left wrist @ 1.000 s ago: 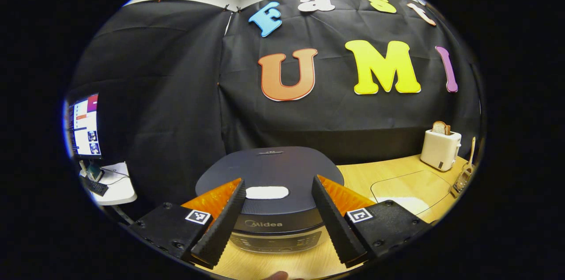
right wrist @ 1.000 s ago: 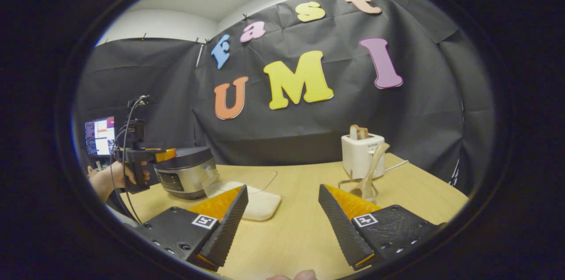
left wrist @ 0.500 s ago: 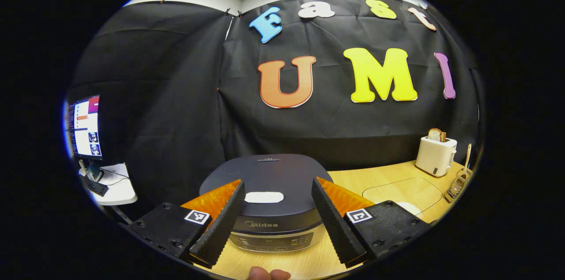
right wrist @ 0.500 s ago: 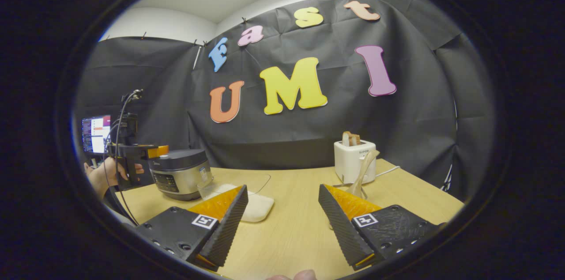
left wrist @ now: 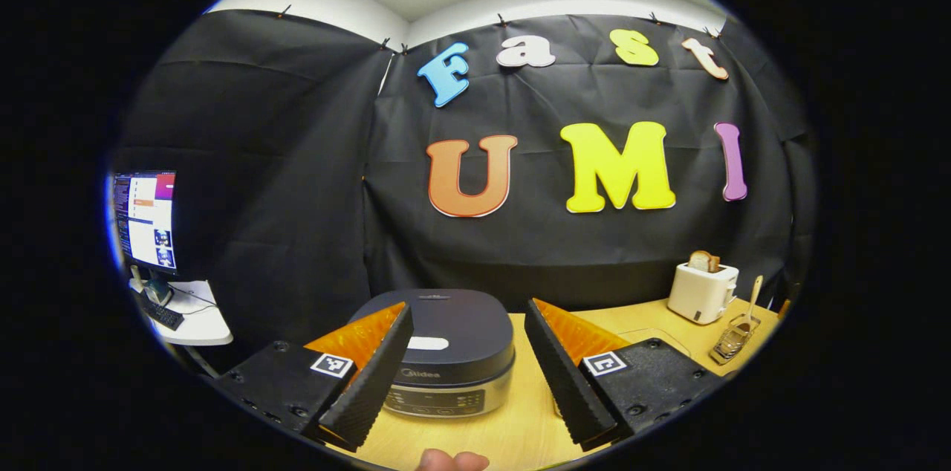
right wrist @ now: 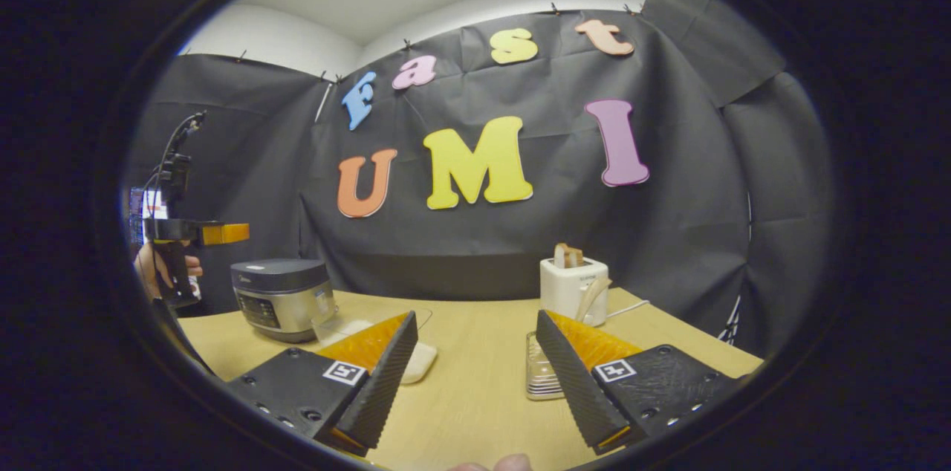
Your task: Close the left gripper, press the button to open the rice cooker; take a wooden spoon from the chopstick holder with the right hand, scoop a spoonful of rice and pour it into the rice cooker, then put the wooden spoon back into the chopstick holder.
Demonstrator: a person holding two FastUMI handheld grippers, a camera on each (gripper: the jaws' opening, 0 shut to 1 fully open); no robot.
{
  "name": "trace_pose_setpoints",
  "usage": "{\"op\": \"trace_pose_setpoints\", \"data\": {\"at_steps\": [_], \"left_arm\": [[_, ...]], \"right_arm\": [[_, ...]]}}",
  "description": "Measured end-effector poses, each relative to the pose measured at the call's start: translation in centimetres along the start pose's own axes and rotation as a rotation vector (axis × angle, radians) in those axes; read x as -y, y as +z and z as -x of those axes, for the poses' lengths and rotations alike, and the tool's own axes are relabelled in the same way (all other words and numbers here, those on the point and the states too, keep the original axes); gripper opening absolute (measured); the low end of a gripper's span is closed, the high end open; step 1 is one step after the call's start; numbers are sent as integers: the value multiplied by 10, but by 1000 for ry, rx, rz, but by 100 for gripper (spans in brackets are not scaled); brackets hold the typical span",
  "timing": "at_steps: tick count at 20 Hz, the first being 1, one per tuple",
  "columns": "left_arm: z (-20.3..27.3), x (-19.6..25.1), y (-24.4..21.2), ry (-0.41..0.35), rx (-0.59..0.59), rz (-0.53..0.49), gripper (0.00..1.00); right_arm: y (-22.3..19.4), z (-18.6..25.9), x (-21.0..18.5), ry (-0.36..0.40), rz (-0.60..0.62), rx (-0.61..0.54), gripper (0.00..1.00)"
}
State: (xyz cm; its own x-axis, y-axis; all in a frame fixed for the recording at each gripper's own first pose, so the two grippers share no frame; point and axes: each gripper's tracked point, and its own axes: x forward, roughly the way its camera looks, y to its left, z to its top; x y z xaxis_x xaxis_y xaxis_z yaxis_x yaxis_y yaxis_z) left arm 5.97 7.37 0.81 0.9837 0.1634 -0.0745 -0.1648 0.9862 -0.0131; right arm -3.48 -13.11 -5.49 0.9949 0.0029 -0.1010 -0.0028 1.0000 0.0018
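The rice cooker (left wrist: 446, 352), a dark rounded box with a smooth lid and a pale button (left wrist: 427, 343), sits shut near the desk's (left wrist: 513, 434) left edge, its front partly hidden behind the left tool (left wrist: 461, 374), whose fingers are spread with nothing between them. The right tool (right wrist: 475, 382) is likewise spread over bare wood. The clear holder (right wrist: 541, 371) is half hidden by its right finger; the wooden spoon (left wrist: 750, 299) leans beside a white toaster (right wrist: 573, 289). The rice dish (right wrist: 412, 359) is mostly covered
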Motion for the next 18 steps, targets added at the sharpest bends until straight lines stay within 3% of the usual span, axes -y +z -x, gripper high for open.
{"op": "trace_pose_setpoints", "data": {"at_steps": [7,9,13,14,17,18], "left_arm": [[57,50,-9,-68,26,-17,96],[68,64,-12,-82,31,-22,96],[87,90,-7,-118,49,-32,100],[90,95,-6,-126,56,-39,96],[101,109,-1,-145,79,-39,100],[104,114,-1,-155,84,-33,96]], "right_arm": [[19,12,-2,-24,-3,41,95],[28,18,-5,-31,-5,64,99],[40,27,-14,-52,11,96,95],[40,29,-20,-50,14,97,95],[39,35,-30,-61,17,91,95],[40,38,-34,-62,18,94,95]]}}
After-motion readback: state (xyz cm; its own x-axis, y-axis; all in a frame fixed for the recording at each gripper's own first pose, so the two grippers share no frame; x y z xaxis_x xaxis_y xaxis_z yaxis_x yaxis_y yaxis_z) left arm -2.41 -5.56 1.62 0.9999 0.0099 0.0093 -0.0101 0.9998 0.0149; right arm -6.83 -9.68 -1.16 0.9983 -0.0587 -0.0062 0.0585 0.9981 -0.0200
